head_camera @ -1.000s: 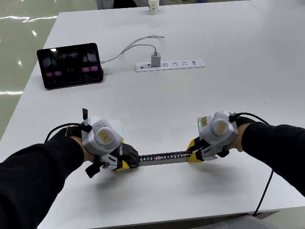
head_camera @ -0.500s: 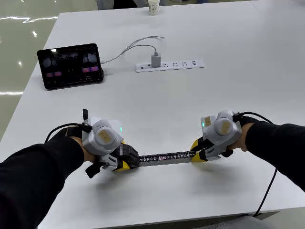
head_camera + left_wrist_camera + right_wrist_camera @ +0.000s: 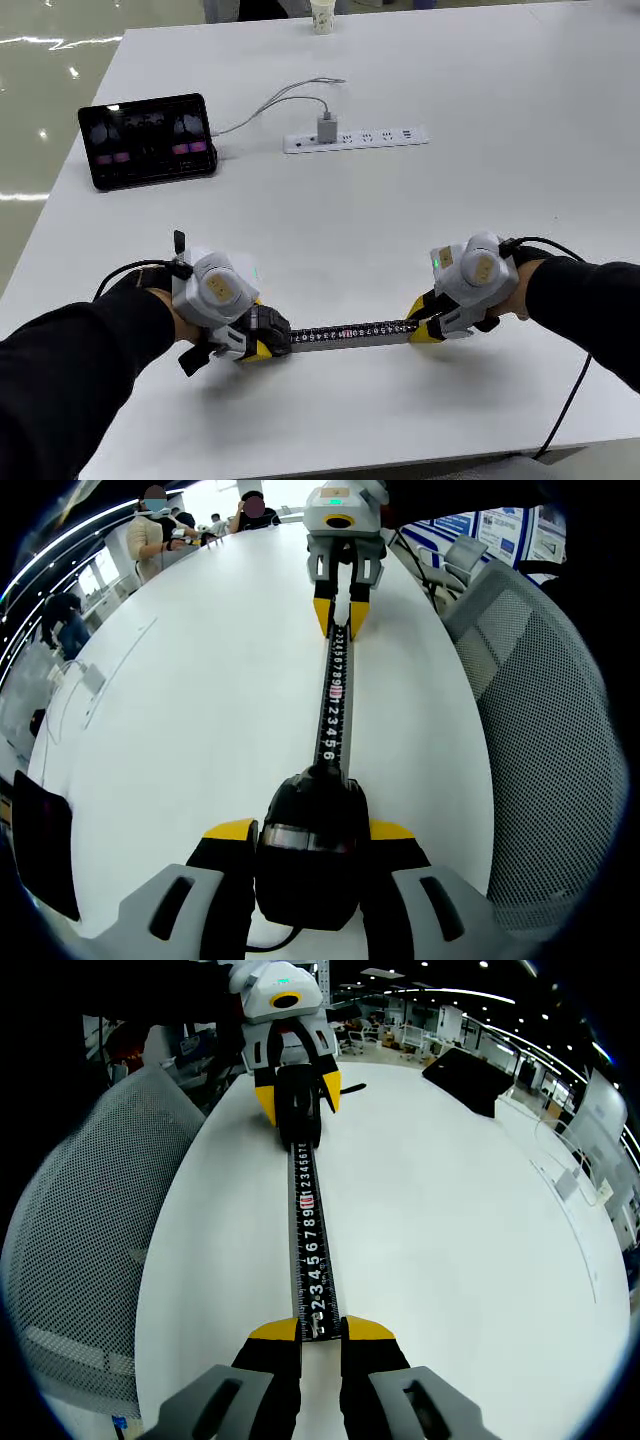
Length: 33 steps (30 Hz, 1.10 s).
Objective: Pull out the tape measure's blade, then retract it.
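Now, on the white table (image 3: 400, 200), low in the head view, our left gripper (image 3: 260, 341) clamps the tape measure's black case (image 3: 268, 327); our right gripper (image 3: 419, 330) pinches the tip of the blade (image 3: 350, 331), which stretches left-to-right between the 2.

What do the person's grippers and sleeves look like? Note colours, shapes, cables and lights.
The left gripper and right gripper share rounded light-grey housings, jaws tipped yellow and a small green light. A black cable runs from each. The sleeves are black.
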Available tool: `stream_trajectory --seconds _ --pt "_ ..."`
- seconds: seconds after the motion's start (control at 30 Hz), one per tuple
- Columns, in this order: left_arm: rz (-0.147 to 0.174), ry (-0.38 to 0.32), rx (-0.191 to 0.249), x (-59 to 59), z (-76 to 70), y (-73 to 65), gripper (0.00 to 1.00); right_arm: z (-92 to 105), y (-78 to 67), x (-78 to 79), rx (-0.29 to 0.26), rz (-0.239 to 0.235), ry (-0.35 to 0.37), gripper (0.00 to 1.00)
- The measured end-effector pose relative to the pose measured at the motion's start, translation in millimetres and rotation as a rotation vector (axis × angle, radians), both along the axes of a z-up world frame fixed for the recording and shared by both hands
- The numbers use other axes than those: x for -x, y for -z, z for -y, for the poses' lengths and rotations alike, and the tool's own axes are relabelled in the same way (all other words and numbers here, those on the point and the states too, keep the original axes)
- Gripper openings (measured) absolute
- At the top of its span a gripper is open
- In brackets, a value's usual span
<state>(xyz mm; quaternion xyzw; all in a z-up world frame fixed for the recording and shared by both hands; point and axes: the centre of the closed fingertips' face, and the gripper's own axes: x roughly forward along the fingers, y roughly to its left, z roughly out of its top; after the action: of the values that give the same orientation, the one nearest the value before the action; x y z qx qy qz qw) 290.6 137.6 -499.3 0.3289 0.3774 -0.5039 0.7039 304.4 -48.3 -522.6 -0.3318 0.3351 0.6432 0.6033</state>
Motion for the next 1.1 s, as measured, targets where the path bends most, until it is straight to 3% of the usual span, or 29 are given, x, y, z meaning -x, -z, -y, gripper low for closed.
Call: stream_trajectory --seconds 1.1 --pt "0.003 -0.001 -0.003 0.0 0.1 0.1 0.35 31.6 -0.7 -2.9 0.020 -0.011 0.023 0.10"
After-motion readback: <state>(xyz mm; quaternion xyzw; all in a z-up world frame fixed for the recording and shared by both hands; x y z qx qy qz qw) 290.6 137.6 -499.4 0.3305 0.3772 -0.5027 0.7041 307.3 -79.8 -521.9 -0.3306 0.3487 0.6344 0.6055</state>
